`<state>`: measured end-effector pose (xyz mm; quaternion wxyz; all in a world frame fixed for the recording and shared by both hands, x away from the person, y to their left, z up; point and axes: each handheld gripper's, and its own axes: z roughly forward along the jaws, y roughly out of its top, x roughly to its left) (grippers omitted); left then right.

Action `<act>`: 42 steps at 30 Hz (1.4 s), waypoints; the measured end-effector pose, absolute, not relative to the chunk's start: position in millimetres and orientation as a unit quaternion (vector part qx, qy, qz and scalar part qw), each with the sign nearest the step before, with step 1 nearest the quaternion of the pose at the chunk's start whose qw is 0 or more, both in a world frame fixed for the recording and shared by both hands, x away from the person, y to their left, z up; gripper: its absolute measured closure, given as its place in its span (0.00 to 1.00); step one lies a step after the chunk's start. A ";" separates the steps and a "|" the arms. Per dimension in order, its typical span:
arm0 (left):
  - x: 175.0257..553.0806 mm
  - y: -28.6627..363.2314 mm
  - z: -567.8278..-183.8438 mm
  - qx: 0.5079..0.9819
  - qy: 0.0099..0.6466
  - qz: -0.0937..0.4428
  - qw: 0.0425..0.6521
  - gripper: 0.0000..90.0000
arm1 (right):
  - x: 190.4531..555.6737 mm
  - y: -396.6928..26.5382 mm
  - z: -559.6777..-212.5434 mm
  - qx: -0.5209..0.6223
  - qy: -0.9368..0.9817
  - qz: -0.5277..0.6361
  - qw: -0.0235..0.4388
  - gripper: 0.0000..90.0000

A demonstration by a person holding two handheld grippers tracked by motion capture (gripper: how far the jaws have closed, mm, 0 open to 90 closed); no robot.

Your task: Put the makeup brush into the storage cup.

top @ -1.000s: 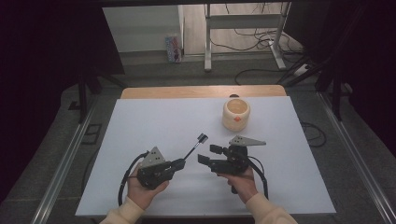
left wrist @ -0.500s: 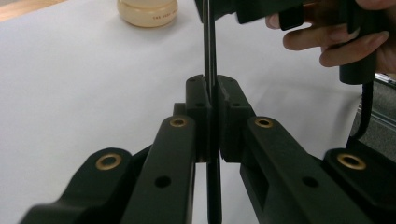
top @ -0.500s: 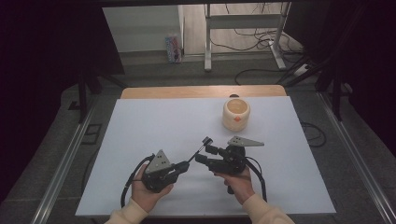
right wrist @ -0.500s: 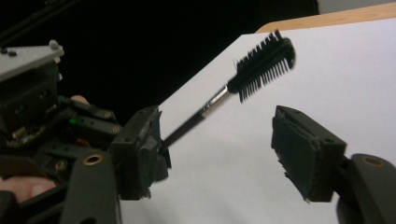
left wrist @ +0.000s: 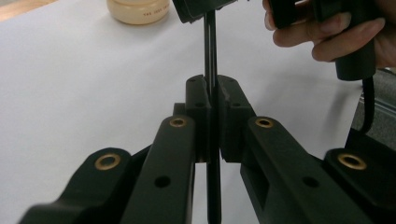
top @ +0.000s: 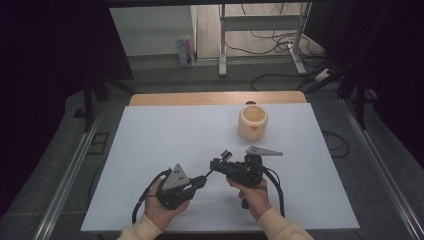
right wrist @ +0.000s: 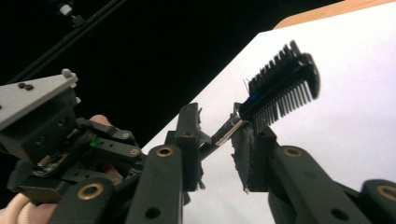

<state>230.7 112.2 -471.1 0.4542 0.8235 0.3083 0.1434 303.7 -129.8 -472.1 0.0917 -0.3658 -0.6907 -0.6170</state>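
Mid-handover, lower centre: left gripper (top: 200, 182) clamped on brush (right wrist: 280, 88) handle, right gripper (top: 216, 164) jaws spread around its neck, not yet closed.

The cream jar (left wrist: 138, 10) carries small dark print, too blurred to read.

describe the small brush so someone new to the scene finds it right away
Start at the white table, near edge, where two hands hold grippers. The brush spans the gap between them, its thin handle clamped in the left gripper. It is the only slim black tool with a bristled, comb-like head, unlike the cream jar farther back.
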 end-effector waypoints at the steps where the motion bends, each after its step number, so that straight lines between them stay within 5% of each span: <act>1: 230.8 111.8 -472.0 0.824 0.309 0.146 0.452 0.94 | 304.2 -129.8 -472.0 -0.362 -0.690 -0.618 0.100 0.85; 4: 232.0 111.5 -475.3 0.823 0.313 0.151 0.449 0.89 | 304.6 -130.0 -471.4 -0.355 -0.691 -0.620 0.110 0.93; 11: 234.2 112.5 -478.3 0.816 0.336 0.167 0.440 0.53 | 305.8 -135.4 -468.4 -0.356 -0.689 -0.624 0.100 0.94; 17: 235.7 116.0 -475.9 0.804 0.360 0.166 0.443 0.37 | 305.5 -137.1 -467.0 -0.354 -0.691 -0.625 0.081 0.94; 27: 242.0 125.9 -472.4 0.790 0.389 0.133 0.454 0.24 | 303.7 -137.1 -465.7 -0.353 -0.698 -0.621 0.058 0.94; 42: 244.0 133.4 -471.1 0.788 0.397 0.143 0.449 0.24 | 304.2 -139.9 -464.6 -0.354 -0.697 -0.622 0.044 0.94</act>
